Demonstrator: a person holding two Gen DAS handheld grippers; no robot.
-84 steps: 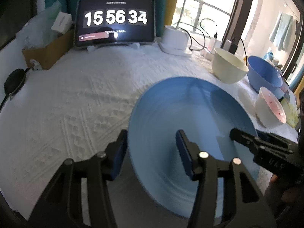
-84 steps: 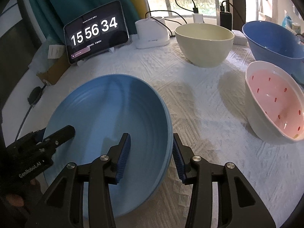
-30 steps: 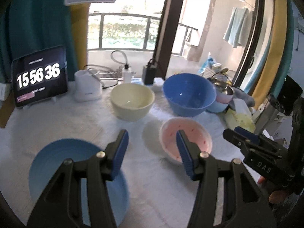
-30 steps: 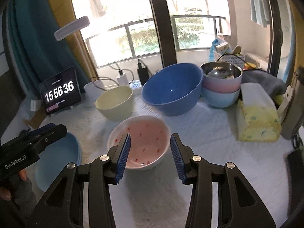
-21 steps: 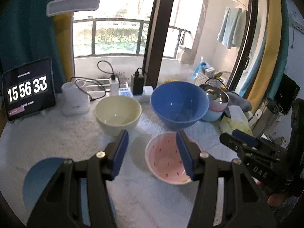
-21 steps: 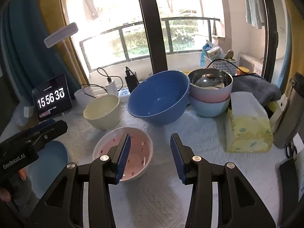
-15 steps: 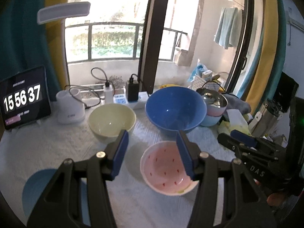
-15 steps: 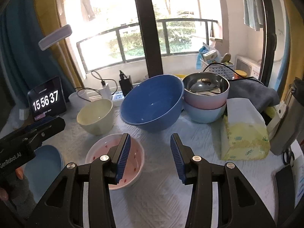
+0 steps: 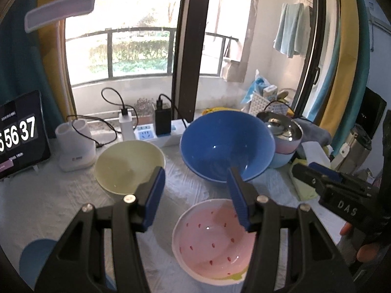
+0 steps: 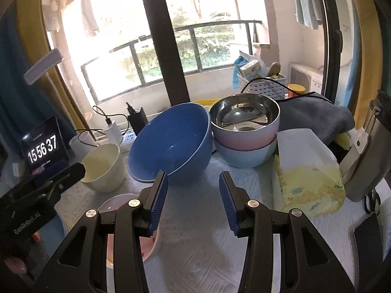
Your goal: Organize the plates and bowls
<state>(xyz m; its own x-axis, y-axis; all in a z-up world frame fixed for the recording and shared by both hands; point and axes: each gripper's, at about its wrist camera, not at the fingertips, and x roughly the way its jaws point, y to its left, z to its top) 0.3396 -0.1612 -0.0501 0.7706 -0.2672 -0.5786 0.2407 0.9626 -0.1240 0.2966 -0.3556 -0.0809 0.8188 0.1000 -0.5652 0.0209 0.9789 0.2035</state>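
My left gripper [image 9: 195, 195] is open and empty, held high above a pink speckled bowl [image 9: 212, 241]. Beyond it stand a cream bowl [image 9: 129, 166] and a large blue bowl [image 9: 227, 144]. The blue plate [image 9: 31, 261] lies at the lower left edge. My right gripper [image 10: 193, 195] is open and empty, above the cloth in front of the large blue bowl [image 10: 171, 144]. A steel bowl [image 10: 244, 114] sits nested in a pink bowl and a light blue bowl [image 10: 246, 156]. The cream bowl [image 10: 102, 168] and pink speckled bowl [image 10: 146, 244] are to the left.
A tablet clock [image 10: 44, 149] stands at the far left. A white charger dock [image 9: 74, 146], power strip and cables line the window sill. A yellow tissue pack [image 10: 308, 171], grey towel [image 10: 315, 114] and metal flask [image 10: 366, 151] crowd the right.
Both grippers let go of the blue plate, which now lies at the left. Both have risen and swung right toward the bowls.
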